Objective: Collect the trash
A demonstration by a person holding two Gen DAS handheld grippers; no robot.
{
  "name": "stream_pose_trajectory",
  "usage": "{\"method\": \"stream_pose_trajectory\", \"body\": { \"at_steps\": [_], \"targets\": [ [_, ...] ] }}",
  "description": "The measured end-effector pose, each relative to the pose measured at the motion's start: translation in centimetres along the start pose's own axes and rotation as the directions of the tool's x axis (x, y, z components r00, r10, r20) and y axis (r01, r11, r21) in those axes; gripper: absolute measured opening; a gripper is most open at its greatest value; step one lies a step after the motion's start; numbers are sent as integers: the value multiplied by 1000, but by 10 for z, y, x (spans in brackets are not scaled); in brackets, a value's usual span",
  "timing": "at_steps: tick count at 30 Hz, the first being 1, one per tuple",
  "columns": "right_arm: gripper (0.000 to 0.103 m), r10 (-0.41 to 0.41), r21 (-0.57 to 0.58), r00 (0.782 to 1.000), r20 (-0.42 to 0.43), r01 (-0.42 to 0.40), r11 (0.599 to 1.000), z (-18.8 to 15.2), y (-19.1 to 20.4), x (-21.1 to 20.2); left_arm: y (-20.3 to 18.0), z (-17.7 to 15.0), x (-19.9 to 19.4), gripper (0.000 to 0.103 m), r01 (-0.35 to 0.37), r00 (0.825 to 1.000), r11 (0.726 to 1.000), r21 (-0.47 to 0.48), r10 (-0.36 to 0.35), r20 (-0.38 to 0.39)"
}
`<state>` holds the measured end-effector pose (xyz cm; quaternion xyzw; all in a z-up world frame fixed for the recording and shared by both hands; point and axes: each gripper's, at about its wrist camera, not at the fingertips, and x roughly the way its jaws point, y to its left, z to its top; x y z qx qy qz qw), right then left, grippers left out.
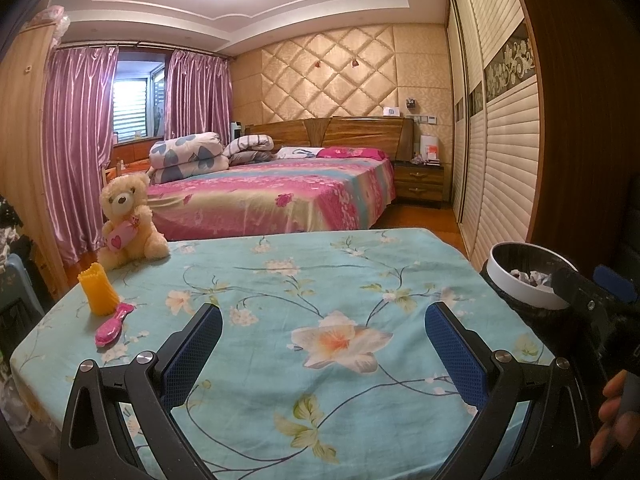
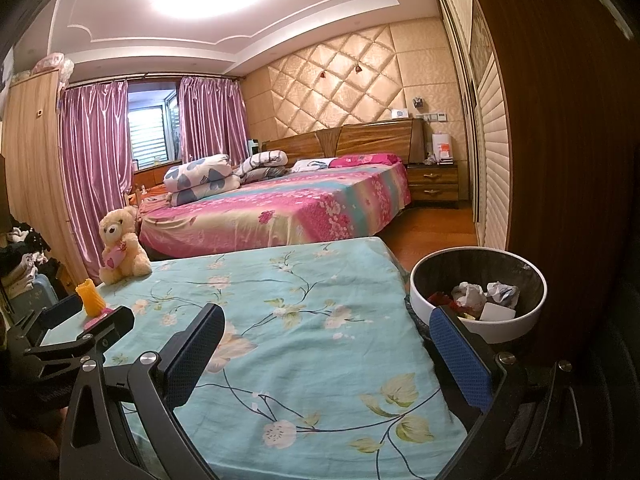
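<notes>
Trash [image 2: 478, 300] is sitting in the bin [image 2: 416, 300], off the table's [image 2: 304, 320] right edge on the floor side: two crumpled white paper wads, a flat white card, red and yellow scraps under them. Bin is white-rimmed with a dark liner. No readable text on any of it; too small to tell.

Left gripper [image 1: 323, 332] is hanging over the floral cloth, jaws spread wide, nothing between them. Right gripper [image 2: 331, 344] is likewise gaping wide and empty, its right finger [image 2: 460, 356] overlapping the bin's near rim in view; contact unclear.

Table is carrying a teddy [image 1: 128, 220] at the far left corner, holding a pink heart tag, print unreadable. Orange cup [image 1: 98, 288] is standing upright near it, pink brush [image 1: 114, 328] lying just beside the cup.

Bed [image 1: 280, 196] is sitting behind the table.
</notes>
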<state>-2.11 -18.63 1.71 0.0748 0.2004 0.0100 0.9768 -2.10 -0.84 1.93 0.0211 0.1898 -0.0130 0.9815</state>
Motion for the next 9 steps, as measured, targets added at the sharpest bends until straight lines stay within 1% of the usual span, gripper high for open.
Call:
{"method": "stream_pose_trajectory", "body": {
  "at_steps": [9],
  "targets": [
    [103,2,5,999,-41,-1,1000,-7,8,6,6,1,13,102,10,999,1000,-9,-11,-37]
  ]
}}
